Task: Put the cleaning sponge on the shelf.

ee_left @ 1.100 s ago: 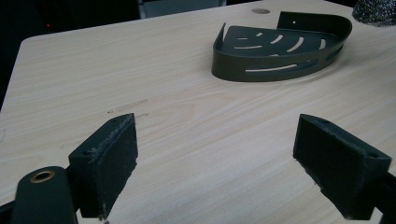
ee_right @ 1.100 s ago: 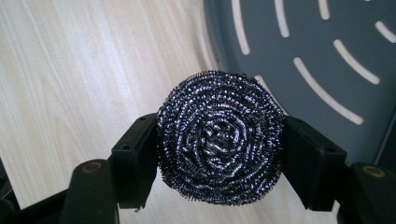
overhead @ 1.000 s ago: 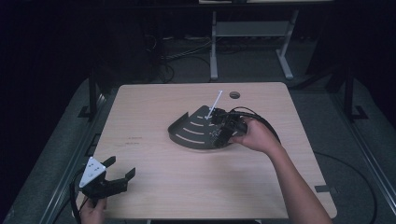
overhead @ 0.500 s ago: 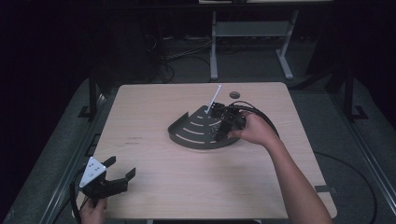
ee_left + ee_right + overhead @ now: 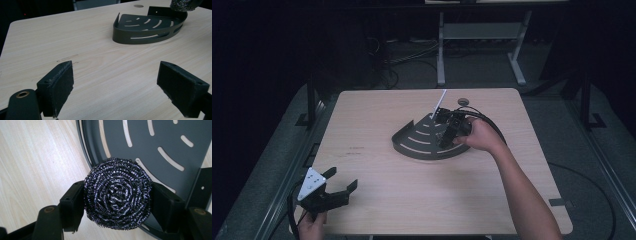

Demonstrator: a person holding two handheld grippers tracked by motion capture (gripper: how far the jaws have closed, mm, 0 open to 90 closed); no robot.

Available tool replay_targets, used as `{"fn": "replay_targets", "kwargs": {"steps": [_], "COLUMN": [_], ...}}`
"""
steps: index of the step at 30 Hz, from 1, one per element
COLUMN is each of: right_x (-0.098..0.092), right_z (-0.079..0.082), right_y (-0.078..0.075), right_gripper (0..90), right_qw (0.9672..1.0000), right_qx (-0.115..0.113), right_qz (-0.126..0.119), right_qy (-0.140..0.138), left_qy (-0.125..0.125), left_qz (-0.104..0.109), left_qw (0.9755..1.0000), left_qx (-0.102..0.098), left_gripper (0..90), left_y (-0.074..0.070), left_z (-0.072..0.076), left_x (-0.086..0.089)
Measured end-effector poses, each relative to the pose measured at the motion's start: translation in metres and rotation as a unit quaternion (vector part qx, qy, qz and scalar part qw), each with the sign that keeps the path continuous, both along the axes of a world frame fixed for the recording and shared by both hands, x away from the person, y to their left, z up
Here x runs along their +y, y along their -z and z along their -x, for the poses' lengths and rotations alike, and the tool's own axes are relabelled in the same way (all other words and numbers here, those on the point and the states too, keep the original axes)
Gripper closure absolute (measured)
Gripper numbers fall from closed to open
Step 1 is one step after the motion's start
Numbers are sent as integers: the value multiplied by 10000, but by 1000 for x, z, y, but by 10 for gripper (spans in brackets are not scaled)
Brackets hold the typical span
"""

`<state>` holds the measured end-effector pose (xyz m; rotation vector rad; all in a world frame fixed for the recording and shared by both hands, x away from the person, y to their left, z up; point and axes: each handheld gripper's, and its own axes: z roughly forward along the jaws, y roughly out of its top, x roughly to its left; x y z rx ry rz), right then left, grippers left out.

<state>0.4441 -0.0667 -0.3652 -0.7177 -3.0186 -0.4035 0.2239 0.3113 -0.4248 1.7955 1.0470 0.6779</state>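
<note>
Grippers: two; left gripper [image 5: 343,189] rests at the table's [image 5: 377,205] near-left corner, jaws spread wide on nothing.
Right gripper [image 5: 117,197]: clamped on one steel-wool scourer [image 5: 117,203], held over the shelf's curved front edge.
Scourer: round, coiled shiny wire.
Corner shelf [image 5: 424,142]: one, dark metal, quarter-round, slotted floor, low wall.
Table: pale wood grain.
High view: adds a white stick [image 5: 440,104] rising beside the right gripper.
</note>
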Motion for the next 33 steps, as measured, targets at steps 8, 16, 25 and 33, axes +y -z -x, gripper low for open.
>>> {"fn": "replay_targets", "kwargs": {"steps": [8,16,25,33], "right_x": [2,5,9,12], "right_z": [-14,-23,-33,-39], "right_y": [15,24,35,45], "right_gripper": [321,320,320,320], "right_qw": [9998,9995,9989,9985], "right_qx": [117,89,178,176], "right_qz": [42,-67,-89,-82], "right_qy": [153,291,418,514], "left_qy": [12,39,38,27], "left_qz": [-4,-22,-2,-5], "left_qw": [10000,10000,10000,10000], "left_qx": [-14,13,19,17], "left_gripper": [133,133,133,133], "left_y": [0,1,1,1], "left_z": [0,-2,-2,-2], "left_x": [0,-2,-1,0]}}
